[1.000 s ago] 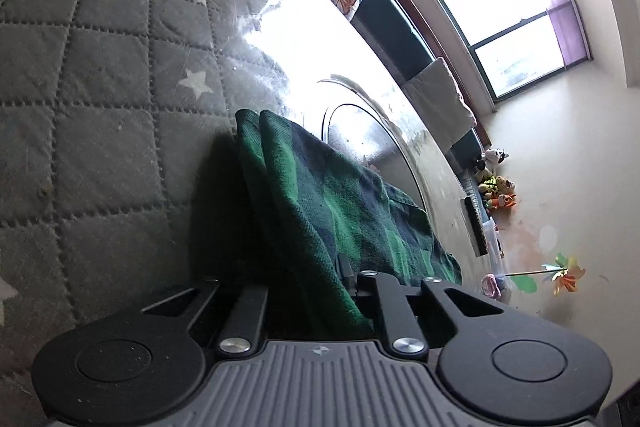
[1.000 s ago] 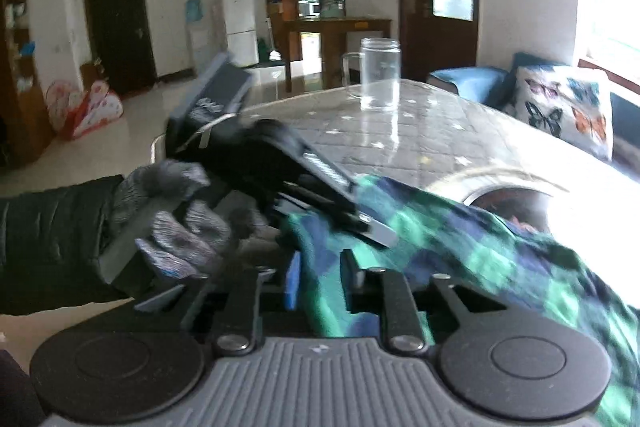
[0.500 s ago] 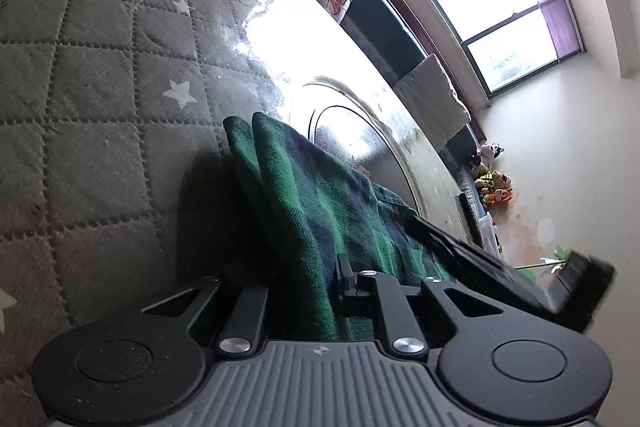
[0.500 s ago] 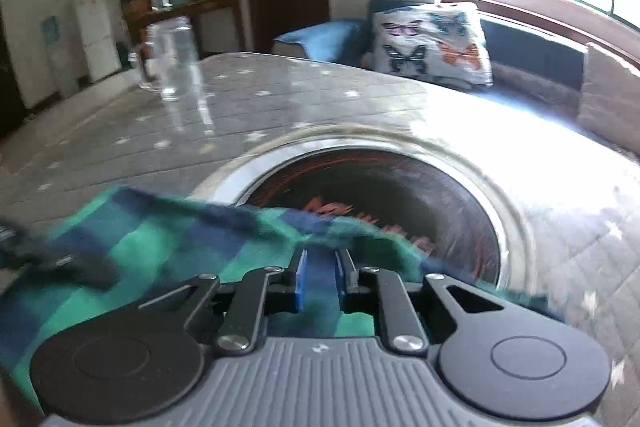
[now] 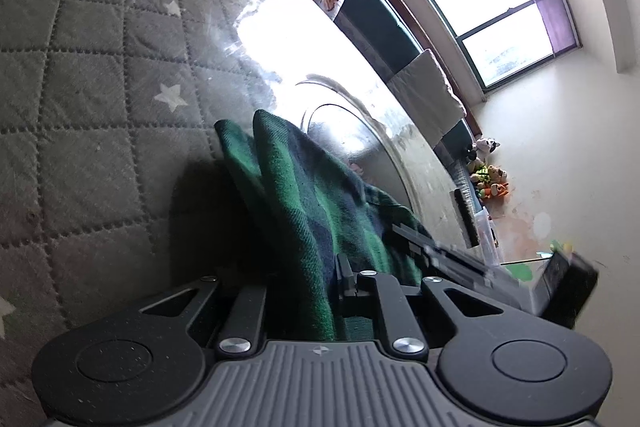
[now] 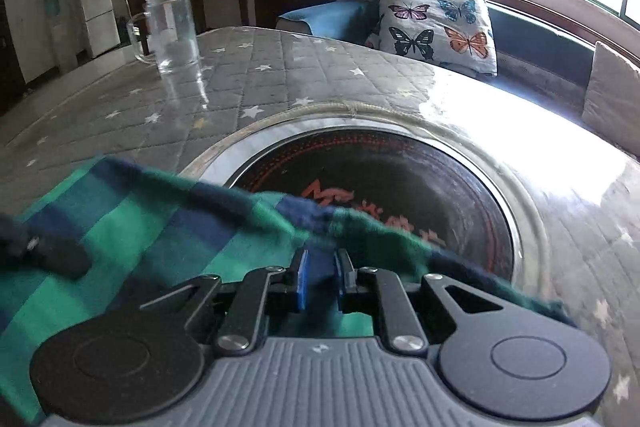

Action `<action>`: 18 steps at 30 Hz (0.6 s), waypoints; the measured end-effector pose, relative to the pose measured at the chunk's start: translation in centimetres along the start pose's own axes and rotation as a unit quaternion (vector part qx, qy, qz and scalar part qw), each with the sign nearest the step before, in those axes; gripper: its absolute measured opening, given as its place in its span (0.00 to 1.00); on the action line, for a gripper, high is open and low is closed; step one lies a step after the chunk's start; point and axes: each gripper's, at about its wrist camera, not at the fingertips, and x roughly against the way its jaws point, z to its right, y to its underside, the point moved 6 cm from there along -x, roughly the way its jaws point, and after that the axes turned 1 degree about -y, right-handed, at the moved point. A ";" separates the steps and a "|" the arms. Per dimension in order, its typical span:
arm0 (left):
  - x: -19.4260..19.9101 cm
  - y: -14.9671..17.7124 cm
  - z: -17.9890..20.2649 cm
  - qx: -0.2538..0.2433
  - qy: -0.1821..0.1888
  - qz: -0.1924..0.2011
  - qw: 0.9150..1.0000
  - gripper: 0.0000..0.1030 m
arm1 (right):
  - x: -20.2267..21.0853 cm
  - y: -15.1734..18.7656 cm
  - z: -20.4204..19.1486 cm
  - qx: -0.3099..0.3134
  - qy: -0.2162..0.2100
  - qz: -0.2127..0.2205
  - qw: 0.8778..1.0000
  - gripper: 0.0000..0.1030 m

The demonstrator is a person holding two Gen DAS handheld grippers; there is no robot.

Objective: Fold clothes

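Note:
A green and navy plaid cloth (image 5: 304,195) hangs in folds over the quilted grey table cover (image 5: 80,75). My left gripper (image 5: 320,279) is shut on the cloth's edge; its fingers are mostly buried in fabric. In the right wrist view the same cloth (image 6: 132,227) stretches from the lower left across to my right gripper (image 6: 320,277), which is shut on its upper edge with blue pads (image 6: 302,279) pinching it. The right gripper's body shows blurred in the left wrist view (image 5: 480,267). The left gripper's tip shows blurred at the left edge of the right wrist view (image 6: 48,255).
A round black hotplate with a steel ring (image 6: 520,211) is set in the table's middle, partly under the cloth. A clear glass mug (image 6: 172,27) stands at the far side. A butterfly cushion (image 6: 436,27) lies on the bench under the window.
My right gripper has swung right with the cloth's edge, away from the left gripper, spreading the cloth over the hotplate's near edge. The left gripper holds its grip and has shifted little.

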 end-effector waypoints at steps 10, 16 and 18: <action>0.6 -0.3 2.7 -0.006 0.004 0.010 1.000 0.12 | 3.5 2.6 -1.5 0.011 -0.001 0.022 1.000 0.14; 0.4 -0.7 4.8 -0.005 0.000 0.013 1.000 0.11 | 3.8 3.3 -1.8 0.004 -0.005 0.028 1.000 0.15; 0.5 -0.9 5.3 -0.004 -0.002 0.014 1.000 0.11 | 4.7 3.8 -2.2 0.010 -0.012 0.028 0.999 0.15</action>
